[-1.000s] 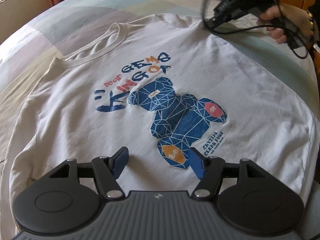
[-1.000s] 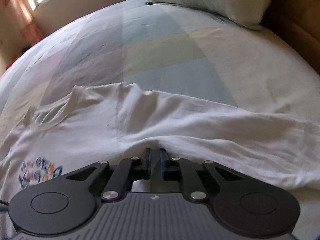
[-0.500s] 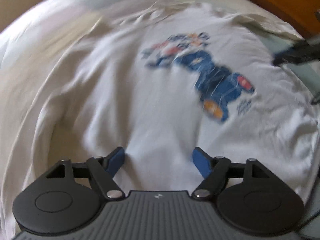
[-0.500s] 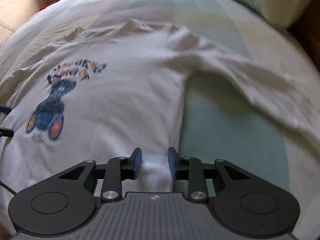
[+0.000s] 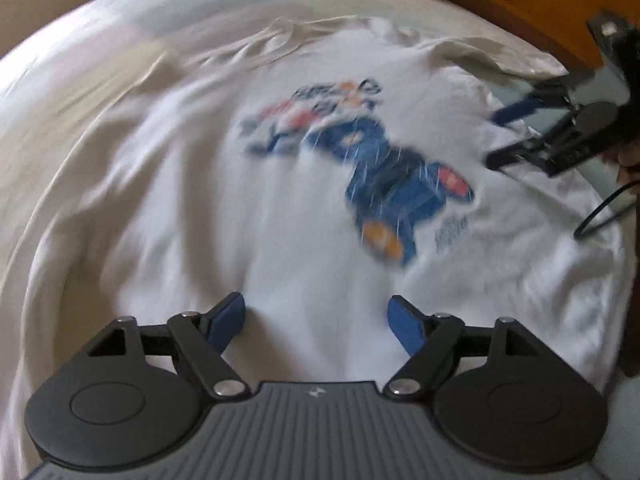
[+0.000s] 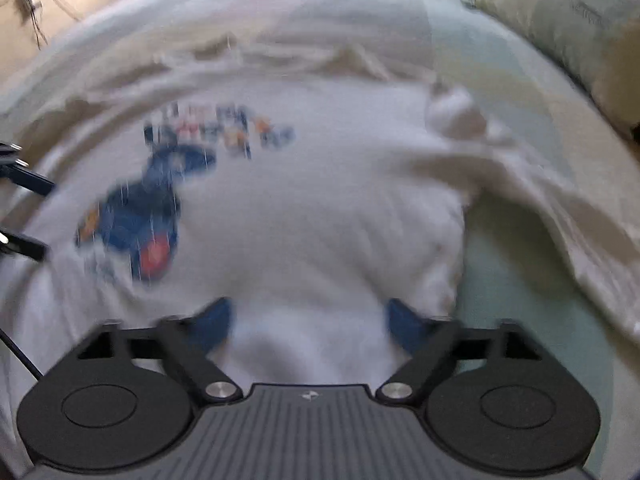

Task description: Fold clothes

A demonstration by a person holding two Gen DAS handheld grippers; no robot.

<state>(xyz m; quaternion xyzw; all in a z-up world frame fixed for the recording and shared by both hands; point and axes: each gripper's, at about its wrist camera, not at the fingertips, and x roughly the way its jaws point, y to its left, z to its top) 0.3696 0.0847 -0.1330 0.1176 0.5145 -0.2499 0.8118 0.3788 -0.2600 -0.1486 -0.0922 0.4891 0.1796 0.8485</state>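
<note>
You're holding the left gripper (image 5: 316, 318) w/ jaws spread wide, nothing between them, hovering over the lower part of the white t-shirt (image 5: 192, 208). The right gripper (image 6: 308, 320) is also gaping wide, empty, above the shirt's hem area. The shirt is lying spread face-up on the bed (image 6: 516, 96), bear print (image 5: 384, 184) showing, one sleeve (image 6: 560, 216) trailing out near the pillow (image 6: 568, 16). Both views are blurring.

I see the T-shirt (image 5: 208, 208) lying spread on the bed (image 6: 516, 280), collar away from me, a pillow (image 6: 568, 20) beyond it. My left gripper (image 5: 316, 316) and right gripper (image 6: 308, 316) sit over its near hem, left and right.
</note>
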